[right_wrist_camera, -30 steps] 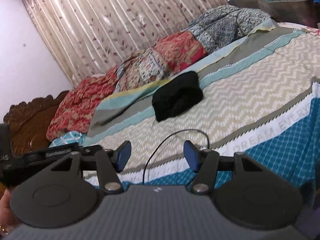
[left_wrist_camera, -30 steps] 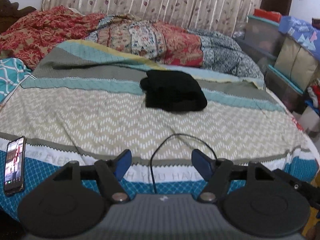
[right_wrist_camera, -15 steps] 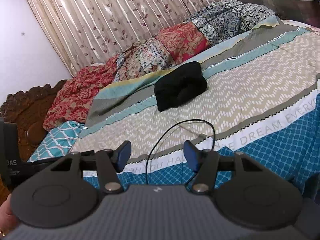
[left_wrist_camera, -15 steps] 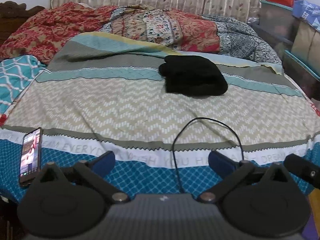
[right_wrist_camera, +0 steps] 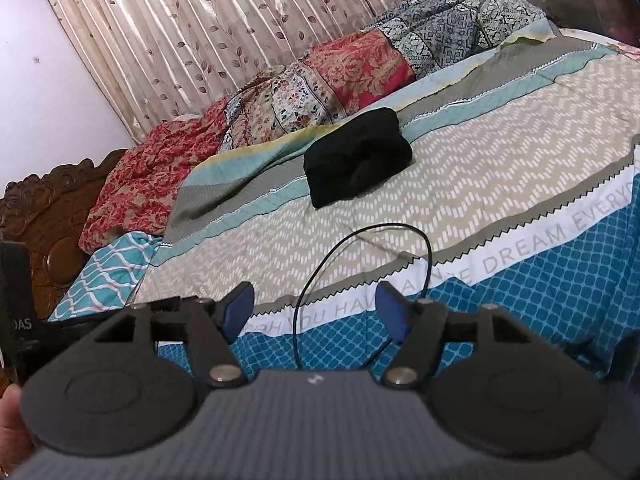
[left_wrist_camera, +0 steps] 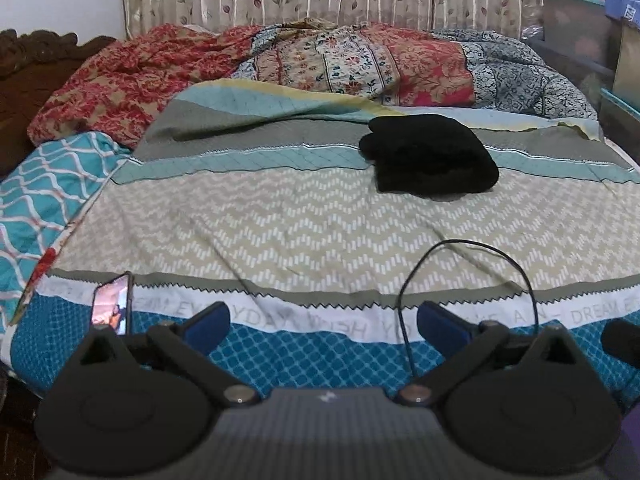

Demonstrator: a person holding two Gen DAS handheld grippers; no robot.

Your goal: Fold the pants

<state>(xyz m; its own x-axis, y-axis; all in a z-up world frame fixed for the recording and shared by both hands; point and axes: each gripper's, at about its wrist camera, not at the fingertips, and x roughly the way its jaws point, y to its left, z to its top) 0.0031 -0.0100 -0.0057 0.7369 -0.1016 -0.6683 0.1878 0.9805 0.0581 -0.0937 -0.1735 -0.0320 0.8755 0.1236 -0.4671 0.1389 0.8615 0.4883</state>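
Note:
Black pants [left_wrist_camera: 430, 158] lie folded into a compact bundle on the bed's far half, also seen in the right wrist view as a dark bundle [right_wrist_camera: 356, 156]. My left gripper [left_wrist_camera: 322, 326] is held over the bed's near edge, far short of the pants, jaws wide open with nothing between them. My right gripper [right_wrist_camera: 314, 312] hovers over the near edge too, well away from the pants; its jaws are opening and empty. Each gripper has blue pads.
The bedspread [left_wrist_camera: 280, 232] is patterned in beige, teal and blue. A phone [left_wrist_camera: 112, 304] lies at its near left edge. Crumpled patterned quilts [left_wrist_camera: 340, 64] line the far side under a curtain. Storage boxes [left_wrist_camera: 580, 24] stand at the right. A carved wooden headboard [right_wrist_camera: 48, 216] is at the left.
The left gripper's jaws have spread from partly open to wide, and its view has tipped up a little. The right gripper's jaws have widened slightly and it has shifted sideways along the bed edge.

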